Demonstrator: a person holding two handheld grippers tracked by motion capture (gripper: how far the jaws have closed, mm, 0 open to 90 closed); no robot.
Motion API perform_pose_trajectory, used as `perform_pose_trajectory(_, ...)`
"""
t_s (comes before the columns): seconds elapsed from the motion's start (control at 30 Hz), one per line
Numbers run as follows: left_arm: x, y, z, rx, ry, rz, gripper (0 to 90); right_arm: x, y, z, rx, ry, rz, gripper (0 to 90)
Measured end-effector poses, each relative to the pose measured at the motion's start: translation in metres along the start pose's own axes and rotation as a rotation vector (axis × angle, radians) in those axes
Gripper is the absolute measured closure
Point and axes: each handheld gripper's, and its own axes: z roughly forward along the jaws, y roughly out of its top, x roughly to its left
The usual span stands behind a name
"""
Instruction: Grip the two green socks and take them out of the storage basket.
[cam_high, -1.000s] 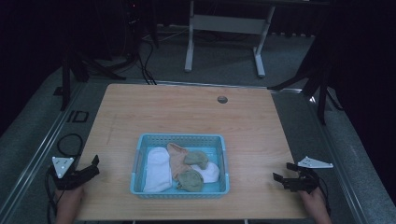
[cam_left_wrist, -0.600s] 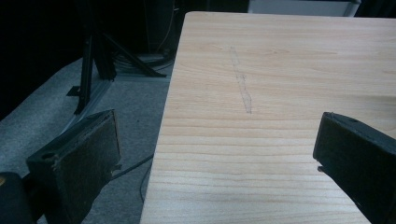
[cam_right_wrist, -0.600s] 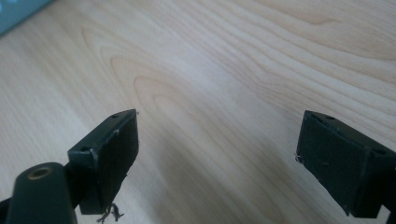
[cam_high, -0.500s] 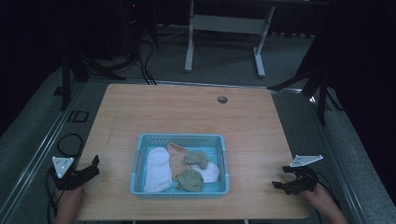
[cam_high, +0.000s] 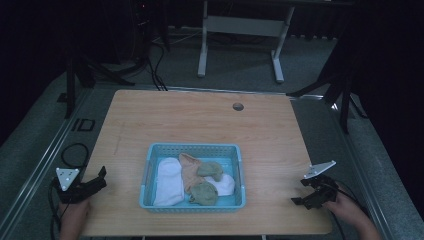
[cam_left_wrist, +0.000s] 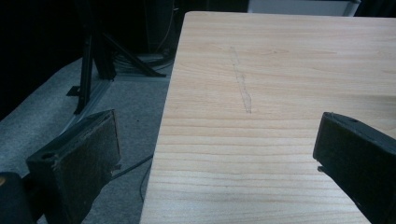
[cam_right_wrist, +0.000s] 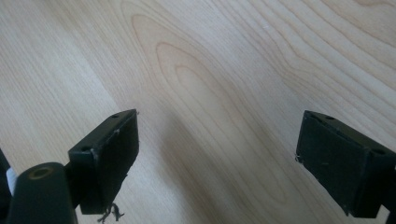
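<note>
nearby, the left gripper (cam_high: 95, 181) is sitting left of the blue basket (cam_high: 191, 149) at the table (cam_high: 200, 115) edge, jaws spread wide and holding nothing. the right gripper (cam_high: 304, 192) is resting right of the basket, likewise wide open and empty. socks (cam_high: 192, 175) are lying inside the basket. beyond it, a small round hole (cam_high: 238, 106) is showing.

Dark lab: tripods (cam_high: 95, 75), cables (cam_high: 155, 55), grey carpet (cam_high: 240, 60).

Left claw (cam_left_wrist: 219, 158) spread wide over wooden table (cam_left_wrist: 280, 70) (faint scuff).
</note>
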Motion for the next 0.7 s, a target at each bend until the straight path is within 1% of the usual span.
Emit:
perform_pose_trajectory(0.07,0.000,0.000,0.000,0.000,-0.001,0.000,0.4,0.001,0.003,0.000,0.025,0.008,-0.008,13.4)
perform_pose_trajectory(0.17,0.000,0.000,0.000,0.000,-0.001,0.000,0.3,0.003,0.006,0.001,0.069,0.028,-0.008,13.7)
perform_pose_trajectory(0.23,0.000,0.000,0.000,0.000,0.000,0.000,0.4,0.005,0.008,0.002,0.092,0.032,-0.017,13.7)
perform_pose_trajectory(0.3,0.000,0.000,0.000,0.000,0.000,0.000,0.3,0.009,0.011,0.004,0.124,0.023,-0.043,13.5)
perform_pose_trajectory(0.33,0.000,0.000,0.000,0.000,-0.001,0.000,0.4,0.010,0.013,0.005,0.133,0.027,-0.048,13.5)
perform_pose_trajectory(0.37,0.000,0.000,0.000,0.000,-0.001,0.000,0.4,0.011,0.015,0.005,0.136,0.041,-0.049,13.5)
perform_pose_trajectory(0.47,0.000,0.000,0.000,-0.001,-0.001,-0.001,0.4,0.016,0.020,0.006,0.150,0.033,-0.084,13.5)
perform_pose_trajectory(0.6,0.000,0.000,0.000,0.000,-0.001,0.000,0.4,0.020,0.028,0.004,0.152,0.041,-0.098,13.6)
perform_pose_trajectory(0.7,0.000,0.000,0.000,0.000,-0.001,0.000,0.4,0.024,0.033,0.003,0.149,0.047,-0.117,13.5)
